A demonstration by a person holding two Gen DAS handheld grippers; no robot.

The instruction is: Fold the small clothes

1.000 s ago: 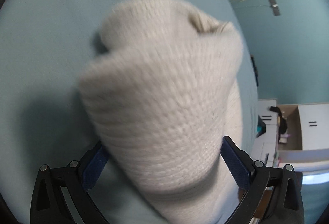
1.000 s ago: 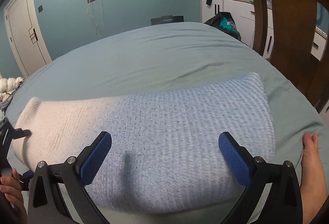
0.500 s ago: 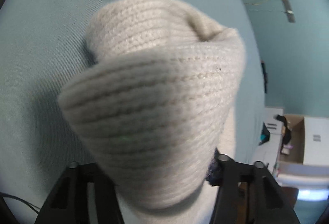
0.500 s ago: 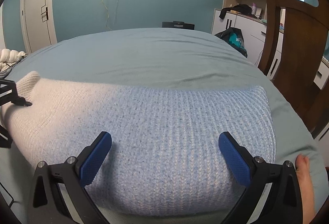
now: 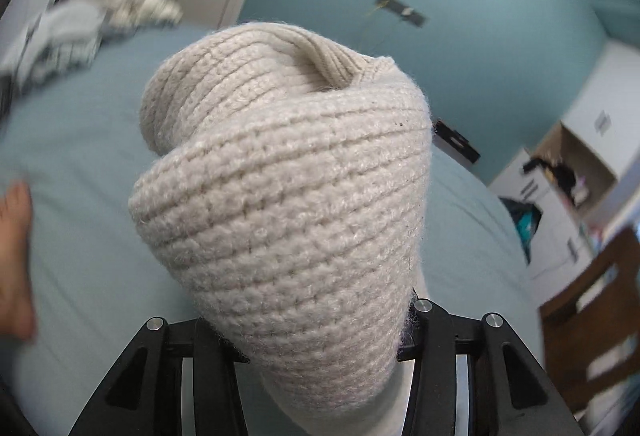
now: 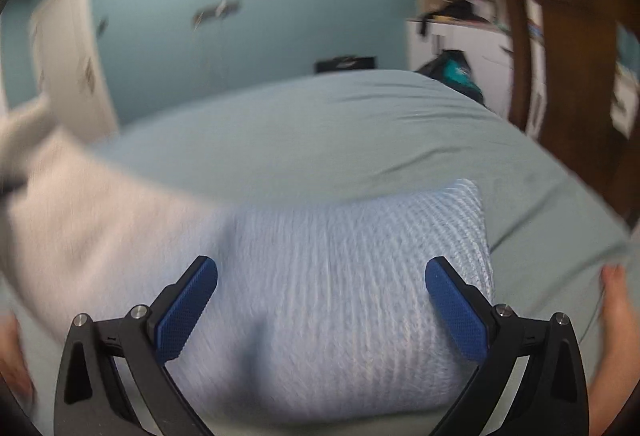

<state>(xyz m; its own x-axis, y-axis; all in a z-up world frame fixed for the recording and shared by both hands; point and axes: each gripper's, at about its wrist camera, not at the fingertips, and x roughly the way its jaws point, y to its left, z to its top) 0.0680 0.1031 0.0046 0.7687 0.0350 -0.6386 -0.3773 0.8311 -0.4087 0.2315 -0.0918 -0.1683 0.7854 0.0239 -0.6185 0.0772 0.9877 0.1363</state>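
Left gripper [image 5: 320,332] clamped on cream end of knit sweater [image 5: 288,220], right gripper [image 6: 320,312] wide open above its blue part, bed [image 6: 360,140] beyond.

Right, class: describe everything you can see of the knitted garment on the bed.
The garment is a chunky knit that looks like wool, cream at one end and pale blue at the other. The blue end lies flat on the bed, seen between the open right gripper fingers. The cream end, with a ribbed edge, is bunched and lifted, pinched in the shut left gripper.
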